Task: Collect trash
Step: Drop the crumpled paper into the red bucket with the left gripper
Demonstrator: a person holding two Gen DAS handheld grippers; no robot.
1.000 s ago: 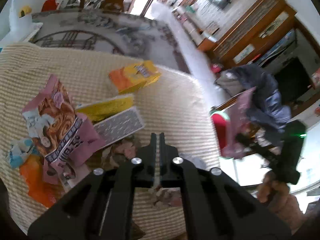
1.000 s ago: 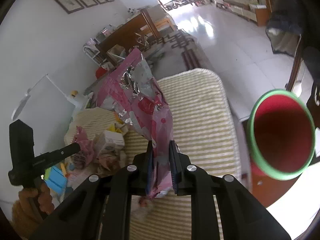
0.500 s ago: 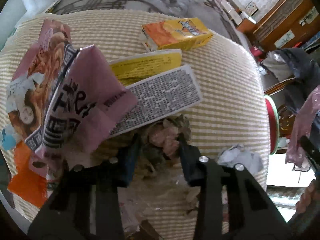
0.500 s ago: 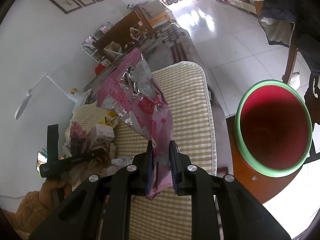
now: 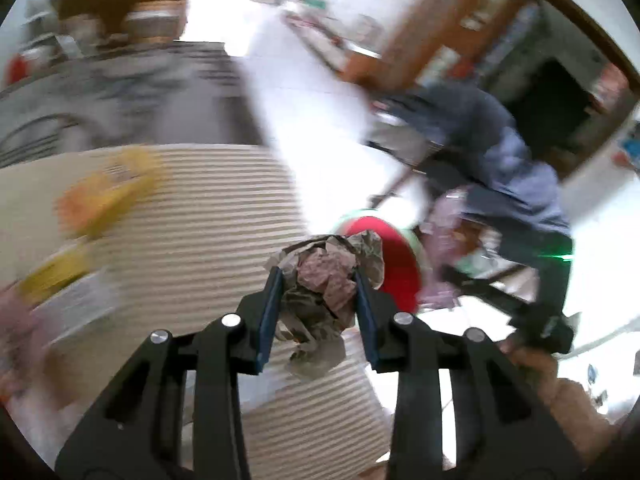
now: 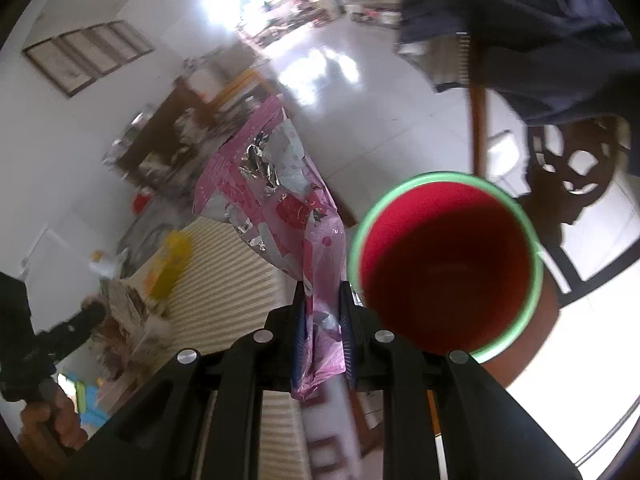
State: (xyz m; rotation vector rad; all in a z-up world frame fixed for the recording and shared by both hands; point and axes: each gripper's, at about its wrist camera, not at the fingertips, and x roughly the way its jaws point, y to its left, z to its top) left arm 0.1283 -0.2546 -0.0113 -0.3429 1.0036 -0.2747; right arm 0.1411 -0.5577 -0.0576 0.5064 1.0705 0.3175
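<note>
- Wad of crumpled paper (image 5: 328, 280): light, soft, crushable; left gripper (image 5: 318, 312) pinches it across the middle, jaws partly apart, above the table's (image 5: 224, 208) right edge.
- Pink foil wrapper (image 6: 280, 208): thin, slippery, limp; right gripper (image 6: 322, 336) clamps its lower end, jaws nearly closed, just beside the bin's rim.
- Red bin (image 6: 446, 264), green rim, stands off the table's edge; interior appears empty.
- Yellow boxes (image 5: 108, 196) lie on the table.

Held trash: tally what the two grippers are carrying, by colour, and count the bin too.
Pink foil wrapper, in the right gripper: 1
Brownish crumpled paper wad, in the left gripper: 1
Red bin with green rim: 1
Total: 3
</note>
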